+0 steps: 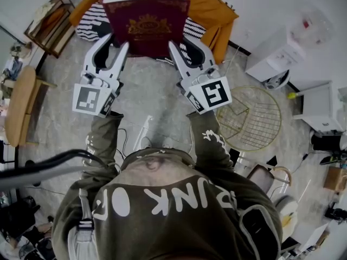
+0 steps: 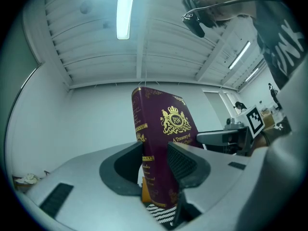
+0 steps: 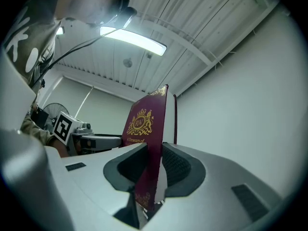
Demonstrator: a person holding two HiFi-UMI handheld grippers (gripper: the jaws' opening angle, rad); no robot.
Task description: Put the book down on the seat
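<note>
A maroon hardback book [image 1: 145, 23] with a gold crest is held up flat between both grippers, over an orange seat [image 1: 214, 10] that has a black-and-white striped cushion [image 1: 91, 25]. My left gripper [image 1: 115, 43] holds the book's near left corner. In the left gripper view its jaws [image 2: 156, 162] are closed on the book [image 2: 166, 129] at the spine side. My right gripper [image 1: 185, 43] holds the near right corner. In the right gripper view the book [image 3: 153, 129] stands edge-on between that gripper's pads [image 3: 156, 165]. The book hides most of the seat.
A round gold wire table [image 1: 252, 118] stands at the right on the marbled floor. White cabinets [image 1: 276, 53] lie further right. A wooden chair [image 1: 21, 102] and a wooden rack [image 1: 49, 20] are at the left. Cables trail on the floor near the person's feet.
</note>
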